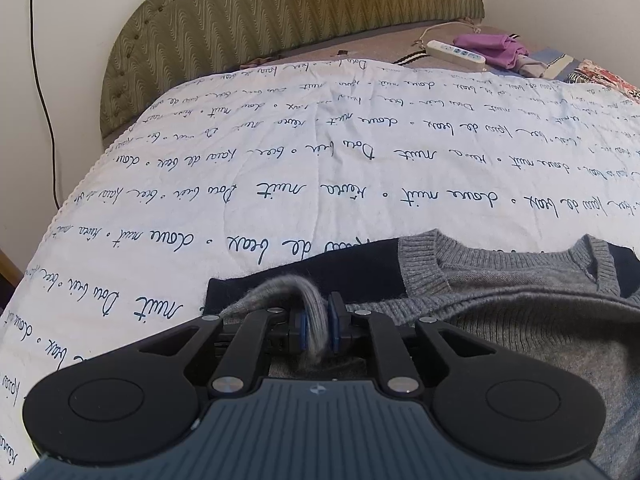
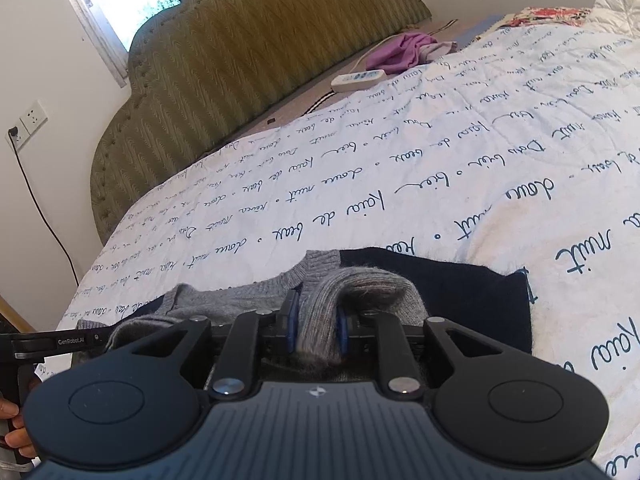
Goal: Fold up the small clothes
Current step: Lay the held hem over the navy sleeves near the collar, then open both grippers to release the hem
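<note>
A small grey knit sweater (image 1: 520, 312) with navy shoulder panels lies on a white bedspread with blue script (image 1: 320, 168). Its ribbed neckline points toward the headboard. My left gripper (image 1: 318, 324) is shut on a fold of the grey knit near the sweater's left shoulder. My right gripper (image 2: 318, 328) is shut on a thick fold of the sweater (image 2: 360, 284) near the right navy panel (image 2: 460, 288). The left gripper's side (image 2: 52, 342) shows at the left edge of the right wrist view. The lower body of the sweater is hidden under both grippers.
A green padded headboard (image 1: 280, 20) stands at the far end. A white power strip (image 1: 456, 54) and purple cloth (image 1: 492, 46) lie by it. A black cable (image 1: 44, 100) hangs down the left wall. Floral fabric (image 1: 604, 76) lies far right.
</note>
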Demonstrator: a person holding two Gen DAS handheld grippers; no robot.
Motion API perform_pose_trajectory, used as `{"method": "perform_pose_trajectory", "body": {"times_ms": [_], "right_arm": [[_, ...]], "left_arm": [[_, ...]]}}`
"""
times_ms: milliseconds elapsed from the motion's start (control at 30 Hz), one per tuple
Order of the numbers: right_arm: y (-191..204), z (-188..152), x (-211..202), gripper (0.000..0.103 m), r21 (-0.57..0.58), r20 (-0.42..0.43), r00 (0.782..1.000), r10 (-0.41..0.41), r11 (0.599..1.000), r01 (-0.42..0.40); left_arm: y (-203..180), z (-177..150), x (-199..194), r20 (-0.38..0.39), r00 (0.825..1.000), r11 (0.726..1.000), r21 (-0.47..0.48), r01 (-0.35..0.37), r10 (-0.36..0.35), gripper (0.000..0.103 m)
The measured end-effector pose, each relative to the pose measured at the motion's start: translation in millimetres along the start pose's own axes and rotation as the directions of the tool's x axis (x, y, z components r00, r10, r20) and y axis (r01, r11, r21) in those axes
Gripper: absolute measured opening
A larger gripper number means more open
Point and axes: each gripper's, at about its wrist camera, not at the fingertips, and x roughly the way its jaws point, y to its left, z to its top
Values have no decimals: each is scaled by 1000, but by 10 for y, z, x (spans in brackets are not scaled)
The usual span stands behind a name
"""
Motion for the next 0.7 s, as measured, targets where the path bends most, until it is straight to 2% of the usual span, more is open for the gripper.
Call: {"method": "perform_pose_trajectory", "body": {"times_ms": [67,100,167,200,233,267,333,400,467,567,633,700], "right_arm": [[-14,6,1,29,9,1,1000,1,1000,-1],[-21,13,0,35,14,3,1000,-1,1000,1],[-34,29,-2,49,22,10,1000,-6,1000,5],[-43,38,-10,63,27,17,1000,-6,1000,6],[-48,47,-25,71,30,28,1000,-13,999,12],[-48,58,-44,72,25,39,999,-21,999,20],[-62,87,-77,72,21,54,998,-36,999,35],[-101,119,-124,72,38,79,995,-60,998,57],[-110,146,-173,72,37,109,990,-92,995,88],[-6,170,-159,72,-46,101,992,-73,996,78],[116,160,-105,72,-113,69,998,-17,993,24],[265,133,39,71,-183,-28,999,45,982,-50]], "left_arm": [[-2,8,3,1,1000,1000,1,-6,6,30],[3,11,2,4,1000,1000,0,-12,12,34],[18,18,5,0,1000,1000,-3,-6,6,36],[28,23,7,-3,1000,1000,-8,-3,3,37],[39,27,7,-5,1000,1000,-12,-5,5,39],[50,35,4,-4,1000,1000,-18,-8,8,41],[83,52,-17,5,1000,999,-31,-24,25,58],[132,75,-72,30,998,997,-49,-51,52,64],[164,92,-155,67,995,995,-59,-75,79,66],[117,113,-254,98,992,997,-37,-71,74,66],[30,93,-262,98,994,999,4,-46,45,67],[-80,45,-214,80,996,999,45,-30,26,67]]}}
